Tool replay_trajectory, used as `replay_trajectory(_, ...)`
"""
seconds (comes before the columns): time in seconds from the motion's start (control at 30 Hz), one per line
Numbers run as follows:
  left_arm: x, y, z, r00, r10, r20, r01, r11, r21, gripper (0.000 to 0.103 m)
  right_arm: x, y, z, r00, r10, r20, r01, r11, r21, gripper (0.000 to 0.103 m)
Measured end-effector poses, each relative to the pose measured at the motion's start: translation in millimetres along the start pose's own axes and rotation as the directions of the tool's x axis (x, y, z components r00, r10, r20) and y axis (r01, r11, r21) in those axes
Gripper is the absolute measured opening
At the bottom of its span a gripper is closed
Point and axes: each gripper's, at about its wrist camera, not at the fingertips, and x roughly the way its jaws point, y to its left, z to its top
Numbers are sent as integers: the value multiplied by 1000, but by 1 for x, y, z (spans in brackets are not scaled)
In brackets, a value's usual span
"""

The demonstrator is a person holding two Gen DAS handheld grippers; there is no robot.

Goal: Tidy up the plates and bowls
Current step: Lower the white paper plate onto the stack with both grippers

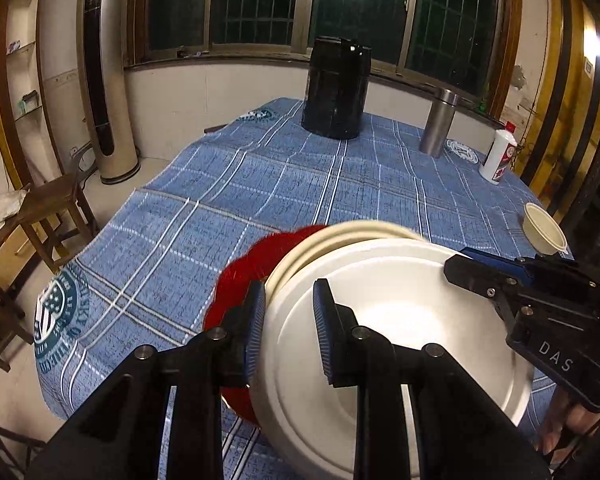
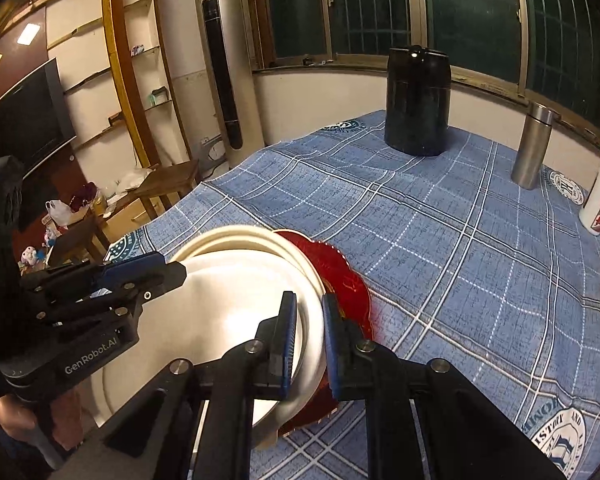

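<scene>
White plate (image 1: 380,320), lower centre of frame, over red plate (image 1: 236,280); probably light, stiff, slick; best pinched at rim. Left gripper (image 1: 288,324) and right gripper (image 2: 308,344) both clenched on opposite rims. Small bowl (image 1: 544,232) far right; black canister (image 1: 336,88), steel flask (image 1: 440,124) well apart, upper frame.

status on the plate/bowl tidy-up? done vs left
Done: cream plates sit stacked on the red plate. In hand: the left gripper and the right gripper each clamp a rim of the white plate, held above that stack, not yet set down. Left: landing it, then the cream bowl, apart at the tablecloth's edge.
</scene>
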Motion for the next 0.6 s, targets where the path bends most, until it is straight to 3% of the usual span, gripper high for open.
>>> replay_trajectory(0.27, 10, -1, 19, 998, 44, 54, -45, 999, 14, 22, 8, 8, 23, 992, -10, 123, 17, 999, -51, 11)
replay_trajectory(0.47, 16, 6, 18, 999, 40, 34, -39, 999, -19, 22, 34, 12, 23, 996, -21, 84, 26, 998, -63, 11)
replay_trajectory(0.6, 2, 12, 14, 998, 29, 53, -29, 999, -17, 22, 22, -6, 23, 994, 48, 99, -51, 998, 29, 13)
